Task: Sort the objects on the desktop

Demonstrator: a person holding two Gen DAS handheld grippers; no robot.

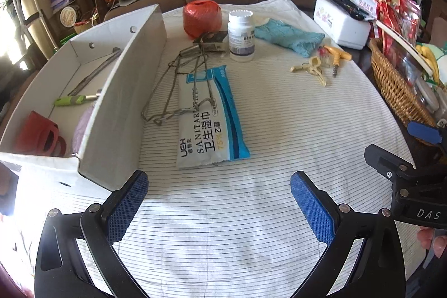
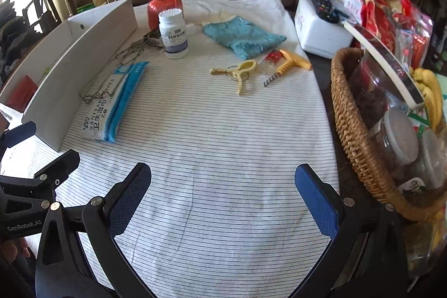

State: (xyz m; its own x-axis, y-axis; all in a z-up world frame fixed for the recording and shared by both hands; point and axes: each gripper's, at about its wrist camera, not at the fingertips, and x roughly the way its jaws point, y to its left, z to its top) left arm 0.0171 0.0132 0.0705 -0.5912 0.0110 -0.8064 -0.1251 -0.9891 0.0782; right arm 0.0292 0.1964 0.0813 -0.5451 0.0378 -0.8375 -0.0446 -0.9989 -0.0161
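A white cardboard box [image 1: 123, 102] stands at the left of the striped cloth; it holds a green-handled tool [image 1: 73, 99], a metal rod and a red item [image 1: 39, 134]. On the cloth lie a wet-wipes pack [image 1: 208, 116] with wire tongs [image 1: 178, 85] across it, a white pill bottle [image 1: 241, 35], a red twine ball [image 1: 201, 18], a teal cloth [image 1: 290, 36], a yellow peeler [image 2: 237, 71] and a yellow-handled corkscrew [image 2: 287, 64]. My left gripper [image 1: 219, 203] is open and empty, near the box corner. My right gripper [image 2: 223, 197] is open and empty over bare cloth.
A wicker basket [image 2: 352, 130] with jars and bananas stands at the right edge. A white case [image 2: 321, 32] with a remote on it and red snack bags sit behind it. A brown sofa is beyond the table.
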